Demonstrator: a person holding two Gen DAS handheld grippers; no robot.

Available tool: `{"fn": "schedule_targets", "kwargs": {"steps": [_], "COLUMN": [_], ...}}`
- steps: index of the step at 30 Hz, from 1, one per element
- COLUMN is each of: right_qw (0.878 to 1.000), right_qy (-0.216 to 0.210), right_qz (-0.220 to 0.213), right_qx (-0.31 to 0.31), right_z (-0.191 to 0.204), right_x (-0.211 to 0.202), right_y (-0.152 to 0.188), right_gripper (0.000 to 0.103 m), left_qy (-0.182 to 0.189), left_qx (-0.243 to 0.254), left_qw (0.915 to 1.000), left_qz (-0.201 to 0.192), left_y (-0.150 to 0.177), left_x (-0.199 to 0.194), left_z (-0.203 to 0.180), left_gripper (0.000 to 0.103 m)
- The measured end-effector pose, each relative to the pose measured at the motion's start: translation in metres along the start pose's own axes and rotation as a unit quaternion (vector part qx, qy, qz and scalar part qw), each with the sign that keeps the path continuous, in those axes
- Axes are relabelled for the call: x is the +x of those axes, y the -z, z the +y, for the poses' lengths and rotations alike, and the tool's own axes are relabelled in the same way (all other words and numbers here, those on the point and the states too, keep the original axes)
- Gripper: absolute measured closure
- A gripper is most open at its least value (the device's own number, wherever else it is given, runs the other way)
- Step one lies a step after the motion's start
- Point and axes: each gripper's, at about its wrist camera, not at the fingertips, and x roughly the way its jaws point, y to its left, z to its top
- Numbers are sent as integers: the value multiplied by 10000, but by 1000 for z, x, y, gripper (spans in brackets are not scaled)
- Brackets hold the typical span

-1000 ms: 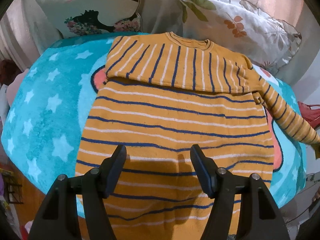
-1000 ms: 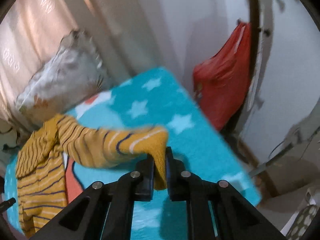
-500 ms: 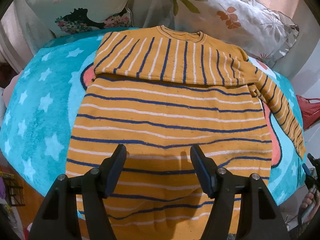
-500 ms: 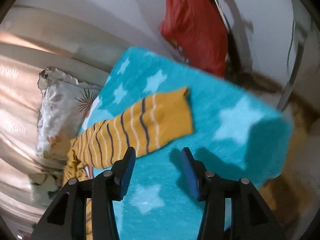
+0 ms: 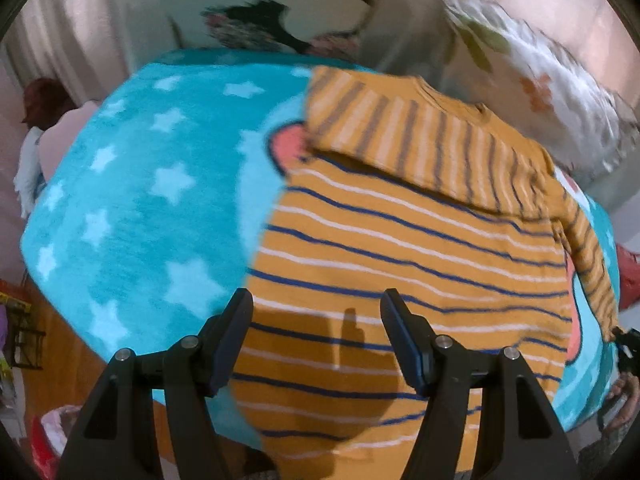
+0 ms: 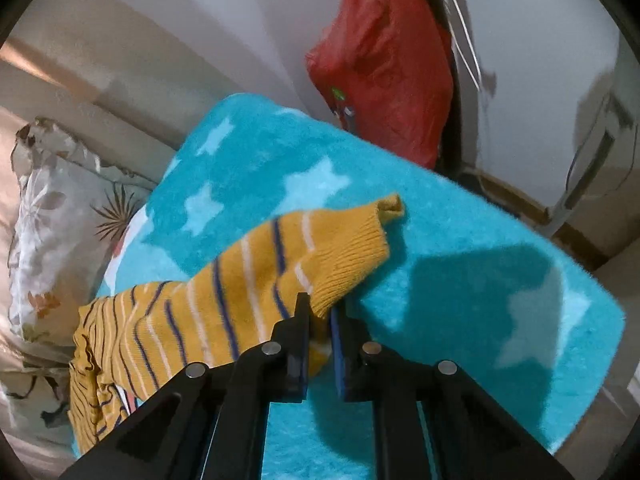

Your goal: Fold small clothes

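Sweaters: one, an orange-yellow striped sweater [image 5: 400, 248] with blue and white lines, lying flat on the teal star blanket [image 5: 132, 200].
Sleeves: two; one sleeve is folded across the chest [image 5: 408, 136], the other sleeve [image 6: 256, 280] stretches off to the side onto the blanket.
Blankets: one, teal with pale stars, covering the bed.
Pillows: two in the left wrist view, a floral pillow [image 5: 560, 92] behind the collar and a dark-patterned pillow [image 5: 272, 28] beside it, both blurred.
Red bags: one red bag [image 6: 384, 64], against the wall past the bed's corner.
Left wrist view only: the whole body of the sweater, its collar, the folded sleeve, and at the far right edge a small dark shape that may be the other tool, too small to tell.
Right wrist view only: the ribbed cuff [image 6: 360, 248] of the outstretched sleeve, the red bag, the wall and the bed's corner.
Left gripper [image 5: 316, 336]: fingers [image 5: 236, 328] stand well apart above the sweater's lower part, holding nothing; whether they touch the knit I cannot tell.
Right gripper [image 6: 320, 332]: fingers [image 6: 300, 332] have just been closing and now stand nearly together, clamped on the sleeve's edge just behind the cuff, with orange knit showing between them.
Cuff: its end curls up, free of the fingers.
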Motion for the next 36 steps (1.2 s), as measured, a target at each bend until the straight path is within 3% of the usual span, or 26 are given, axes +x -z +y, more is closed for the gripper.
{"fn": "schedule_targets", "kwargs": {"steps": [4,9,12,15,18,21,26,33,36], "right_qw": [9969,9792,9595,9324,9090,8876,8644,8422,8268], "right_qy": [-303,-1098,-1639,-2175,-2400,-2436,-2211,-1874,-1737], "right_qz": [-269,-316,-115,269,570,879,1062,1354,1497], "right_qx": [-672,-1676,-2288,-2875,-3359,-3809,-4390,-4870,-5137], "right_z": [65,181,257,331,385,433,471,504,518], "right_x": [-30,-55,-59,-59,-50,-36,-15,20,38], "right_y": [2,35,73,126,175,226,286,336,358], "right_gripper": [93,93,93,93,93,93,94,94,92], "left_qy": [-40,72,144,173,167,170,121,87,68], "left_qx": [-322,-687,-776,-844,-877,-907,-1009,-1101,-1088], "left_qw": [9994,9976,9967,9961,9959,9957,9948,9939,9940], "left_qz": [-71,-99,-170,-194,-144,-106,-105,-6,35], "left_y": [-8,-16,-19,-18,-14,-11,-8,-6,-6], "left_x": [-1,2,2,5,10,13,15,22,25], "left_z": [44,86,107,128,144,158,182,198,200], "left_gripper": [38,38,38,38,38,38,38,38,38]}}
